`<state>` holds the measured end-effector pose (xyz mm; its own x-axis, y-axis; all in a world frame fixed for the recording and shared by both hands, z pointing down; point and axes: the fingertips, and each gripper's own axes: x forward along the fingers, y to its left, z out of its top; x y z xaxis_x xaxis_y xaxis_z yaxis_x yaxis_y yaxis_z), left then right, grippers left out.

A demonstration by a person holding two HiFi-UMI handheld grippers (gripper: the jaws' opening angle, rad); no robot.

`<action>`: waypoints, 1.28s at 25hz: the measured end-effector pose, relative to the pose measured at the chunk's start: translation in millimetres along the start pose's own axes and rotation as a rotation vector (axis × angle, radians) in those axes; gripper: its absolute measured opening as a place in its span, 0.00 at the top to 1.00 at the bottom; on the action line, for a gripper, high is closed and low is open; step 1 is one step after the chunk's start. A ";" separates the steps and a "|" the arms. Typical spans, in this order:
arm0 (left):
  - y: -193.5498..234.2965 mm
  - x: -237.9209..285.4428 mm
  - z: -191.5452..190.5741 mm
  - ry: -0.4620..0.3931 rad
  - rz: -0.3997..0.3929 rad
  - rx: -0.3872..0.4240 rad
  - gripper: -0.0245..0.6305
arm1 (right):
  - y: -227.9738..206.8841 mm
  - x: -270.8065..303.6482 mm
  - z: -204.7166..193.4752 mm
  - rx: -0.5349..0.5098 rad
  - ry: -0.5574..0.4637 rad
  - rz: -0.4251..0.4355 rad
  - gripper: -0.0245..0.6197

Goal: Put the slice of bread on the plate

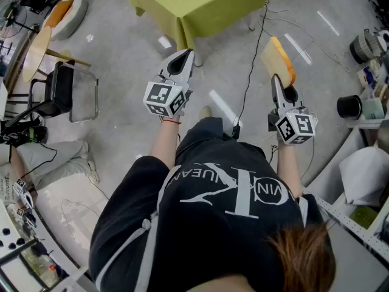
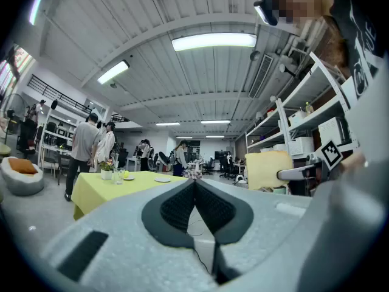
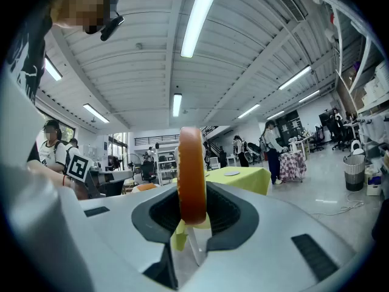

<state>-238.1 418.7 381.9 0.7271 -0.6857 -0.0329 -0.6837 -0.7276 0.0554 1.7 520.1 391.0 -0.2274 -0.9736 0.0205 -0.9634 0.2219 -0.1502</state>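
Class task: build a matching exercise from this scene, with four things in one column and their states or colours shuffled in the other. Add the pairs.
1 left gripper
2 right gripper
3 slice of bread
4 tablecloth

A yellow-green
B jaws shut, nothing between them
C held upright on its edge
D jaws shut on a thing

Pairs: 1-B, 2-D, 3-C, 4-A

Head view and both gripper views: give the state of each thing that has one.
right gripper, shut on the slice of bread.
slice of bread, held on edge, above the floor.
left gripper, shut, empty.
plate, on the green table, looks empty.
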 end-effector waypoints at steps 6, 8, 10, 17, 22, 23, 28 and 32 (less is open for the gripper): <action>2.2 7.9 -1.9 -0.002 -0.003 -0.003 0.95 | -3.5 3.9 -0.3 -0.012 0.001 -0.005 0.82; 1.6 10.9 -3.0 -0.004 -0.002 -0.009 0.95 | -5.8 3.9 -1.0 -0.015 0.002 -0.003 0.82; 2.2 16.1 -2.1 -0.003 -0.004 -0.011 0.95 | -8.6 5.7 0.3 -0.020 0.002 -0.003 0.82; 13.6 46.3 -10.1 0.032 -0.002 -0.031 0.95 | -32.6 26.4 -2.4 0.005 0.022 -0.017 0.82; 34.8 90.2 -22.5 0.053 -0.033 -0.041 0.95 | -52.0 61.7 -7.1 0.030 0.015 -0.035 0.81; 40.9 101.1 -23.9 0.056 -0.038 -0.045 0.95 | -56.8 70.0 -7.4 0.035 0.017 -0.039 0.81; 76.8 164.5 -11.7 0.038 -0.060 -0.019 0.95 | -86.3 133.0 5.6 0.034 0.003 -0.037 0.81; 116.1 202.1 -16.6 0.052 -0.042 -0.045 0.95 | -99.9 183.8 10.8 0.041 0.010 -0.039 0.81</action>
<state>-169.4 196.0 398.3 0.7582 -0.6519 0.0158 -0.6499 -0.7534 0.1001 57.6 318.4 399.0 -0.1918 -0.9808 0.0367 -0.9650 0.1816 -0.1893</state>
